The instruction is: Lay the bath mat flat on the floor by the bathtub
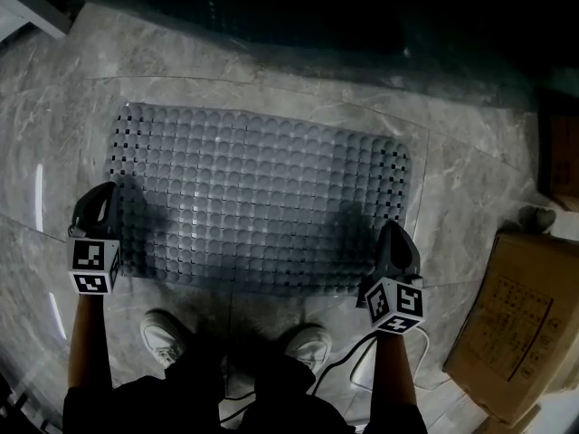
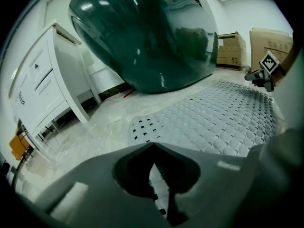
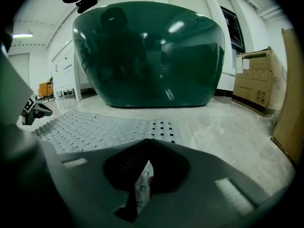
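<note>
The grey studded bath mat [image 1: 262,197] lies flat on the marble floor, its long side along the dark green bathtub [image 1: 317,16]. My left gripper [image 1: 98,197] hovers at the mat's near left corner, and its jaws meet at the tips, shut. Over the near right corner, my right gripper [image 1: 395,233] is shut too. In the left gripper view the mat [image 2: 223,118] spreads ahead of the shut left gripper [image 2: 153,145], with the bathtub [image 2: 147,37] behind. In the right gripper view the right gripper [image 3: 147,140] shows only mat [image 3: 95,125] beneath it, nothing gripped.
A cardboard box [image 1: 516,324] stands on the floor at the right, and more boxes [image 3: 256,84] line the wall. A white cabinet [image 2: 42,84] stands left of the tub. The person's shoes [image 1: 163,337] and a cable [image 1: 353,364] are just behind the mat.
</note>
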`<state>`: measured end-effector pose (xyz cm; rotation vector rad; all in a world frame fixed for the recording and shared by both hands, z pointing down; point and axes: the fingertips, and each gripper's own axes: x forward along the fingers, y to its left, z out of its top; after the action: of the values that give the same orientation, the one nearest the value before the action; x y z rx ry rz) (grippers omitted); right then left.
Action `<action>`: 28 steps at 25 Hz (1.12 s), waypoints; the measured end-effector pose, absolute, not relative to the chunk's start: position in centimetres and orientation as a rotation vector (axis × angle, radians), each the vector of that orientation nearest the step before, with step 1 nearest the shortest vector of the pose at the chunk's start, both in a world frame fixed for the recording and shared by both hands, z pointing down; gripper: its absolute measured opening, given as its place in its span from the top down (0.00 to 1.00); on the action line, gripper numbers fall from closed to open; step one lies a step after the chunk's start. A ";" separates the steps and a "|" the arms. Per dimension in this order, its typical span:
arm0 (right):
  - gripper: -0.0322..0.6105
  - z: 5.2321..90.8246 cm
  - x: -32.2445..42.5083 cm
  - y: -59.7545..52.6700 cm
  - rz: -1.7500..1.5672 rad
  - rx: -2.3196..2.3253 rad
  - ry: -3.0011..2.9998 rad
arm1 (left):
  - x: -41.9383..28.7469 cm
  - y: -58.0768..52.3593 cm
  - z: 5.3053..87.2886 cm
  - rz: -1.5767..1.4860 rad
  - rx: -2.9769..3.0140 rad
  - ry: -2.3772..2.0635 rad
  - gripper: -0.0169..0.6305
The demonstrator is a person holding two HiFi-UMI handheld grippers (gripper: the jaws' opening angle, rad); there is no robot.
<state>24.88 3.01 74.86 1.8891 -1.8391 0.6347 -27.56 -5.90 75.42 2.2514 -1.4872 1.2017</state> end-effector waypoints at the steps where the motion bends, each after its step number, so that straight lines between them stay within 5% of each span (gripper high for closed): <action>1: 0.91 74.9 24.7 3.0 0.641 1.885 -1.845 | -27.6 -5.8 75.5 1.193 2.242 -1.485 0.97; 28: 0.91 69.7 21.7 0.9 0.719 1.878 -1.984 | -23.9 -5.3 70.2 0.981 2.296 -1.527 0.97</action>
<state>21.75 0.90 69.75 1.8781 -1.9838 0.7186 -23.94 -5.28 70.19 2.2960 -1.5271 0.9811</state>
